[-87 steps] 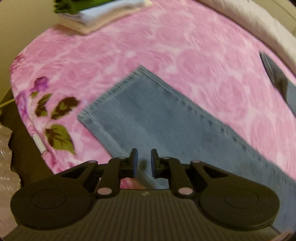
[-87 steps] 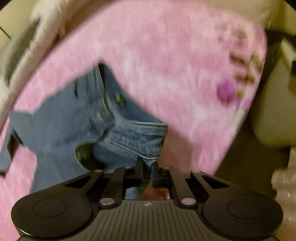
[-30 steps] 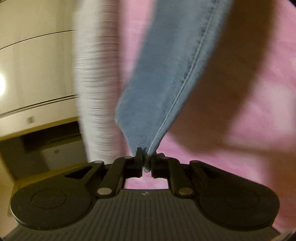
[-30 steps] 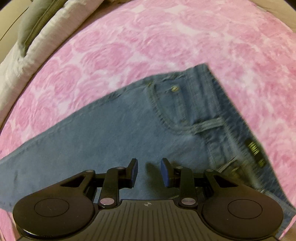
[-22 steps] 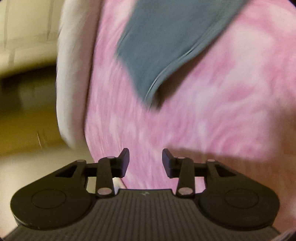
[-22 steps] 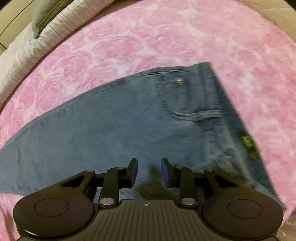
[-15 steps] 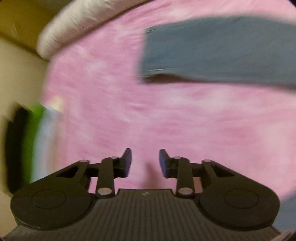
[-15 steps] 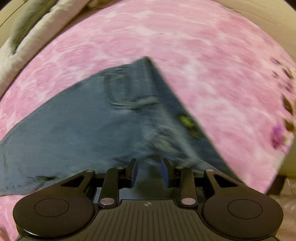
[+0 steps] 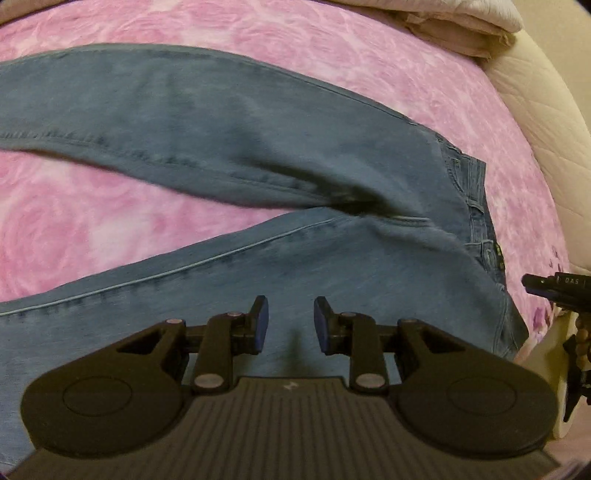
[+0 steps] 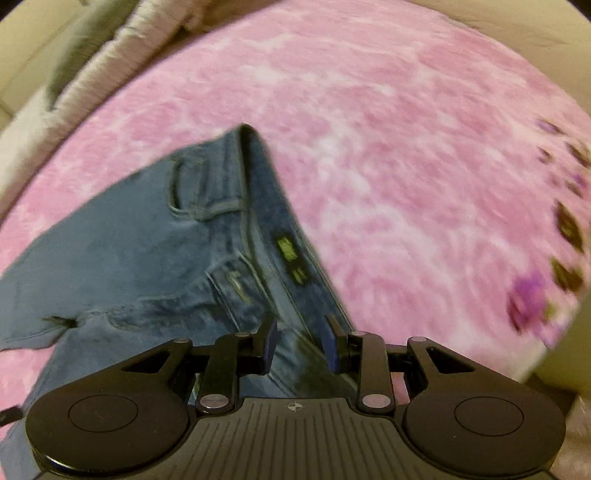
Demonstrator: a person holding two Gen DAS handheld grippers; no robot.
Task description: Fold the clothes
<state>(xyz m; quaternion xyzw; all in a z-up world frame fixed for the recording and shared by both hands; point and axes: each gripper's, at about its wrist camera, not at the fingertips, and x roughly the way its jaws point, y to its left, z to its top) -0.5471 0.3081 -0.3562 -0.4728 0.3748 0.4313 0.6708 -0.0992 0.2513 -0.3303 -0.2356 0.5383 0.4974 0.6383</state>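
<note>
Blue jeans lie flat on the pink bed cover, the two legs spreading apart to the left and the waistband at the right. My left gripper hovers open over the near leg's thigh, with nothing between its fingers. In the right wrist view the jeans show their waistband with a dark label and a front pocket. My right gripper is open just above the waistband's near end, at the cloth's right edge. Its pads press on nothing.
The pink rose-patterned blanket covers the bed. White bedding is piled at the far right, beside a cream mattress edge. A black piece of the other hand-held device shows at the right rim. The blanket's flowered edge drops off at right.
The left gripper let go of the jeans leg, opened, and swung across the bed to above the thigh. The right gripper stayed open and slid towards the waistband's near end.
</note>
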